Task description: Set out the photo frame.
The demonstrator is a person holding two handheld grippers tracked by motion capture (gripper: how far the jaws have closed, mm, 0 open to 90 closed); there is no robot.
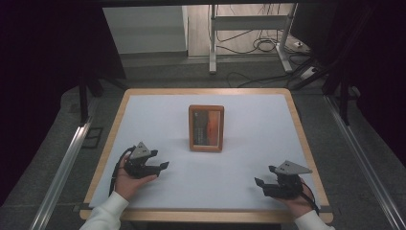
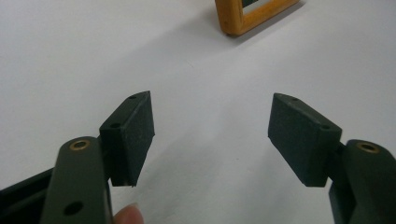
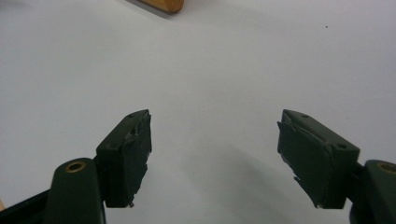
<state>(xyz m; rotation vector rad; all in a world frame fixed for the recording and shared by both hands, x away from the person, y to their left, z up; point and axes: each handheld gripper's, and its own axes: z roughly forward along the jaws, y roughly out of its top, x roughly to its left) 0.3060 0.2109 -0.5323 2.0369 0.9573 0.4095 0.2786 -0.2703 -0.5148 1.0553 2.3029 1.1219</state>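
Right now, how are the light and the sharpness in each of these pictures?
High view: white table bright, surroundings dark, wooden frame sharp. Left gripper view: soft shadows under the open left gripper, frame corner slightly blurred. Right gripper view: even light, right gripper fairly sharp, faint shadow beneath.

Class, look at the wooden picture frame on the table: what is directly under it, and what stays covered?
The wooden picture frame lies on the white table surface, apart from both hand-held grippers. The patch of surface beneath it and the frame's back are covered, so neither can be seen.

A wood-edged table (image 1: 306,139) with a white top bears a wooden picture frame (image 1: 206,128) near its middle.
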